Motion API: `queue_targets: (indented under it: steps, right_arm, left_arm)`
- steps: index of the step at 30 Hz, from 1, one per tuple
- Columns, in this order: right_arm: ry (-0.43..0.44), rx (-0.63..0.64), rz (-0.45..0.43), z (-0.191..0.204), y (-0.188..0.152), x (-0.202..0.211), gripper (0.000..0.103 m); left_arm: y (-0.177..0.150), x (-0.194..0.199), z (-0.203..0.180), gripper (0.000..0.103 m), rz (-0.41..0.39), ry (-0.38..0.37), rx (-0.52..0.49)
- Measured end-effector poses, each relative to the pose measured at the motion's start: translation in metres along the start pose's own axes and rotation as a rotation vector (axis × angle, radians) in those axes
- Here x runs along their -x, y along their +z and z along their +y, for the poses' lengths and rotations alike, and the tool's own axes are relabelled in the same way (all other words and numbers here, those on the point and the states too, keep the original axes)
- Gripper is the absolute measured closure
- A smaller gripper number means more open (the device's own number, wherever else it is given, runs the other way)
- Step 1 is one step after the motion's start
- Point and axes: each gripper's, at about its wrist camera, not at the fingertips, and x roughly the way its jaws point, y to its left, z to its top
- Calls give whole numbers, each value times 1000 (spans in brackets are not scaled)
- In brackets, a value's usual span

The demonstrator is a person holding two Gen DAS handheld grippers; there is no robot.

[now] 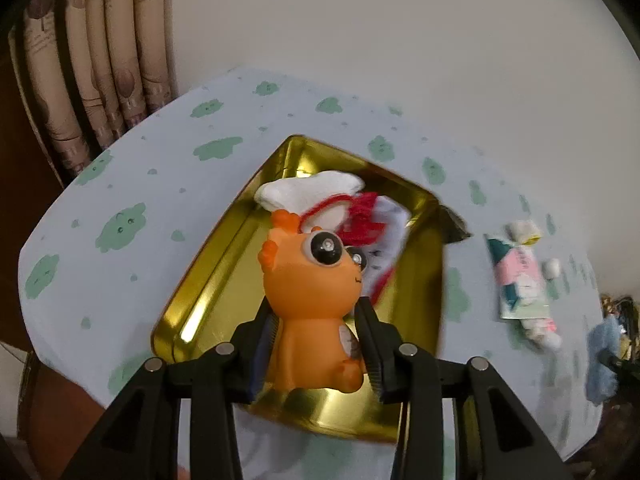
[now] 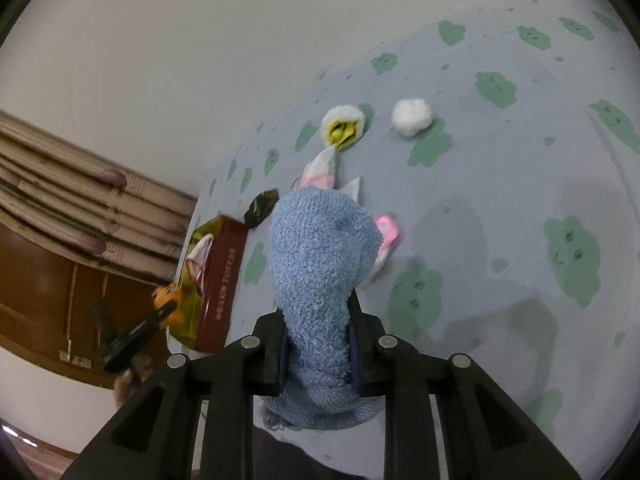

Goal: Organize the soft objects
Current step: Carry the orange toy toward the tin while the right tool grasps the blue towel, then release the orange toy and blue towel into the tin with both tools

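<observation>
My left gripper (image 1: pixel 316 308) is shut on an orange big-eyed squishy toy (image 1: pixel 308 280), held over the near part of a gold tin (image 1: pixel 224 264). A white cloth (image 1: pixel 308 192), red yarn (image 1: pixel 360 216) and another white piece lie in the tin. My right gripper (image 2: pixel 318 306) is shut on a blue terry cloth (image 2: pixel 320 240) that stands up between its fingers above the table. In the right wrist view the tin (image 2: pixel 218 280) shows its red side at the left, with the orange toy (image 2: pixel 166 298) beside it.
The table wears a pale blue cover with green blobs (image 2: pixel 520 200). On it lie a yellow-and-white fluffy piece (image 2: pixel 343 128), a white pom-pom (image 2: pixel 412 117), a patterned pink-and-white cloth (image 2: pixel 324 168) and a dark wrapper (image 2: pixel 262 204). Curtains (image 1: pixel 100 60) hang at the far left.
</observation>
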Motion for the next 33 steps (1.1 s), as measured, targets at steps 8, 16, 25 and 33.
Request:
queue_targets:
  steps: [8,16,25,33]
  right_arm:
    - [19,39,54,26,-9,-24,82]
    - [62,65,110,52,-17,-43,82]
    - [143,235,176,138,-19,-74,81]
    - [203,356,294,225,-30,-158,81]
  left_arm:
    - [6,-35,15,61,13,84,-60]
    - [9,-24,-2,48,-100,193,-195]
    - [-12,42,14,48,-219,108,-6]
    - [-83,91,24,47,-272,141,143]
